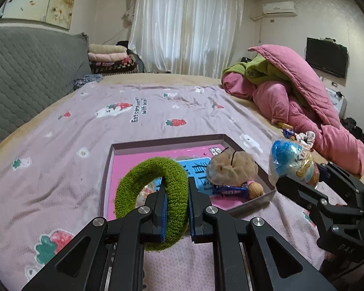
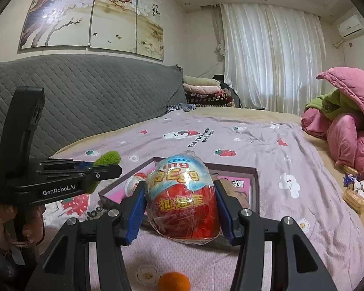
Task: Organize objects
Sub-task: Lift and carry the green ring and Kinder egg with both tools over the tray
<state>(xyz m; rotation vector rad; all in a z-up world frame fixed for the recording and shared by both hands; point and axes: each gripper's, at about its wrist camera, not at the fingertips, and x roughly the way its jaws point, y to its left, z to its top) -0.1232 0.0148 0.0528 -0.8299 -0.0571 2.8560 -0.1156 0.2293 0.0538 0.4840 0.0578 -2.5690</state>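
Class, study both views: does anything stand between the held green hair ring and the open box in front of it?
Nothing visible does. The green hair ring, clamped in the left gripper, hangs just before the box, whose near pink floor is bare.

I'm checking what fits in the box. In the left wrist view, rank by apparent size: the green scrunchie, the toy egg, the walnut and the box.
1. box
2. green scrunchie, though it is nearest the camera, which inflates it
3. toy egg, partly hidden by the right gripper
4. walnut

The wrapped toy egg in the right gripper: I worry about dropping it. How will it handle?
The toy egg has crinkly plastic wrap, so it is probably slippery against the pads. Its rounded shape would likely roll if released on the bedspread.
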